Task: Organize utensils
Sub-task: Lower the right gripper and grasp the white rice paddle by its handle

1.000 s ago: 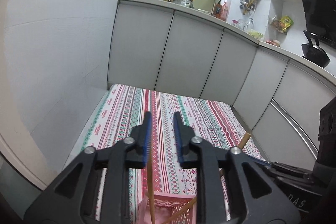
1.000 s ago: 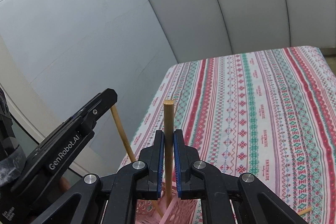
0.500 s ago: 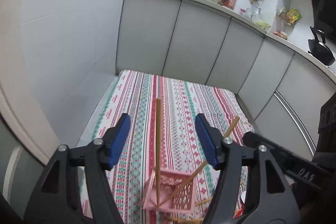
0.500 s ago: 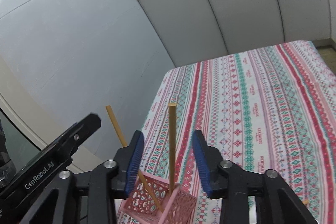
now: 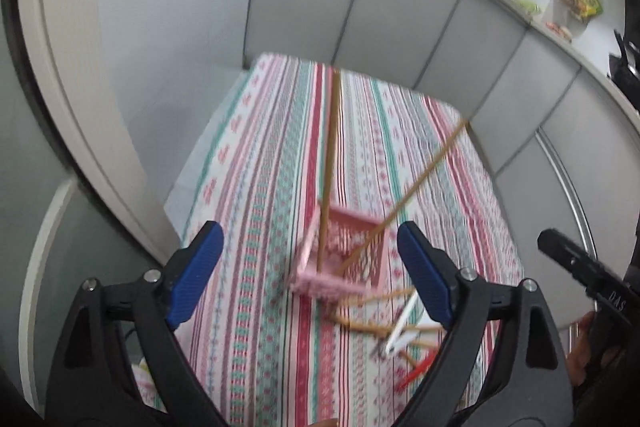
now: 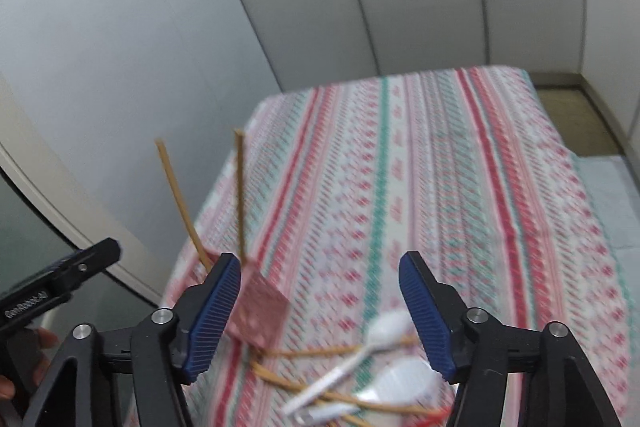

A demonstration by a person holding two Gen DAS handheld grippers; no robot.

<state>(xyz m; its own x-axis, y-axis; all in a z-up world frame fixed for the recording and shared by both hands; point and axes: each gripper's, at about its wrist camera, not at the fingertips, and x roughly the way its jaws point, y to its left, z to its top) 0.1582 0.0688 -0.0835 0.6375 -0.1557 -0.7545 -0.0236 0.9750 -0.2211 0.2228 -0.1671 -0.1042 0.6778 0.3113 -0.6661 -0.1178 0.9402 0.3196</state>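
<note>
A pink slotted basket (image 5: 344, 255) (image 6: 260, 311) stands on the striped tablecloth (image 5: 280, 187) with two wooden chopsticks in it. One chopstick (image 5: 330, 163) (image 6: 240, 195) stands nearly upright, the other chopstick (image 5: 416, 187) (image 6: 180, 199) leans outward. My left gripper (image 5: 308, 267) hovers above and in front of the basket, its jaws opening, nothing between them. My right gripper (image 6: 320, 307) is also opening with no pad touching anything. Below it lies a loose pile of chopsticks (image 6: 320, 351) (image 5: 372, 323) and white plastic spoons (image 6: 384, 331) (image 5: 400, 327).
A red utensil (image 5: 416, 371) lies at the pile's near edge. Grey cabinet fronts (image 5: 400, 11) close off the far side of the table, and a pale wall (image 6: 100, 47) runs along the left. The far half of the cloth (image 6: 440, 147) holds nothing.
Both grippers let go of their chopsticks, which now stand in the basket. Both jaws spread wide and the grippers pulled back, tilting down so the pile came into view.
</note>
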